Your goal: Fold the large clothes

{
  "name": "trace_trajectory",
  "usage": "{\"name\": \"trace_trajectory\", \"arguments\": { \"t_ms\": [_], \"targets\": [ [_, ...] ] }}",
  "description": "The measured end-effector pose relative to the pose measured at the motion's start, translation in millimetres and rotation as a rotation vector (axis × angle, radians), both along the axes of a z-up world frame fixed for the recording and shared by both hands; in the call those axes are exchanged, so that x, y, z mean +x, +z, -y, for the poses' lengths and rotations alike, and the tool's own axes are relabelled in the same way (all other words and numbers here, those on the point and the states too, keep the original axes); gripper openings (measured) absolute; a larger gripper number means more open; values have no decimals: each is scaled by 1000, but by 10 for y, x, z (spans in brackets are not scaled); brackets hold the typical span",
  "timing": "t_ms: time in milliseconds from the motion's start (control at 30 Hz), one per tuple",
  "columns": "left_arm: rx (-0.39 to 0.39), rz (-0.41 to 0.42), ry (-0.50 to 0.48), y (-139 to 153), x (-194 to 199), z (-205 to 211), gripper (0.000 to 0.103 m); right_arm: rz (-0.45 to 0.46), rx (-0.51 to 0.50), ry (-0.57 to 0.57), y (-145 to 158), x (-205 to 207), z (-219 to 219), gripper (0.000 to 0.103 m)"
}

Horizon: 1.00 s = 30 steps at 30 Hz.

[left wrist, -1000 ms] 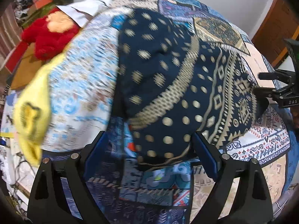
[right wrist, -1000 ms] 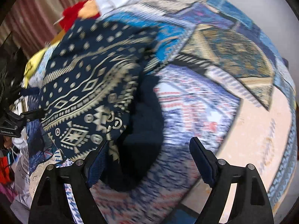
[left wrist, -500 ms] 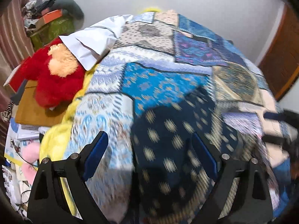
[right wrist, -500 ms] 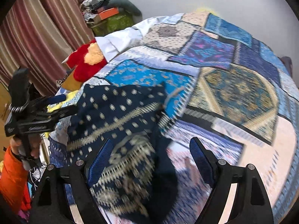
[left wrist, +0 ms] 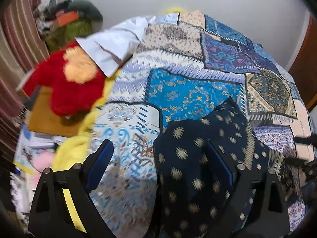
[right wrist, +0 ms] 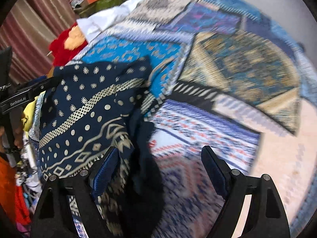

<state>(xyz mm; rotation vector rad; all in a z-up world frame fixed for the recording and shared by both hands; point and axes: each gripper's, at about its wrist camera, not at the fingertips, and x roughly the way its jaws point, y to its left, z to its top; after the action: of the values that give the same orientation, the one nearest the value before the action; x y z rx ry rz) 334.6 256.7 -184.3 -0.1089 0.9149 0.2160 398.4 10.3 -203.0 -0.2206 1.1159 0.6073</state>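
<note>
Patchwork bedspread (left wrist: 190, 97) covers the bed beneath both of my grippers. Left gripper (left wrist: 158, 158): fingers spread wide, gripping nothing, the right one over the navy patterned garment (left wrist: 200, 158). Right gripper (right wrist: 160, 162): fingers equally wide, empty, straddling the garment's dark edge. Beyond the garment, a red plush toy (left wrist: 65, 85) beside a white pillow (left wrist: 113, 45).
</note>
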Motion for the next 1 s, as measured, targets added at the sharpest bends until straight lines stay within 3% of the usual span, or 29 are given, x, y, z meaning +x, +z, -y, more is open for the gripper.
{"name": "trace_trajectory", "arguments": {
  "t_ms": [200, 533, 733, 933, 1000],
  "targets": [
    [4, 141, -41, 701, -609, 238, 94, 140, 147, -49, 799, -483, 298, 84],
    [1, 526, -109, 2017, -1957, 838, 94, 490, 432, -61, 2221, -1731, 681, 84],
    [34, 670, -114, 2226, -2619, 1206, 94, 676, 522, -53, 2640, -2559, 820, 84],
    [133, 731, -72, 2198, -3066, 1528, 94, 774, 529, -77, 2625, -3093, 909, 84],
    [130, 733, -72, 2183, -3138, 1579, 96, 791, 516, -88, 2586, -3215, 906, 84]
  ]
}}
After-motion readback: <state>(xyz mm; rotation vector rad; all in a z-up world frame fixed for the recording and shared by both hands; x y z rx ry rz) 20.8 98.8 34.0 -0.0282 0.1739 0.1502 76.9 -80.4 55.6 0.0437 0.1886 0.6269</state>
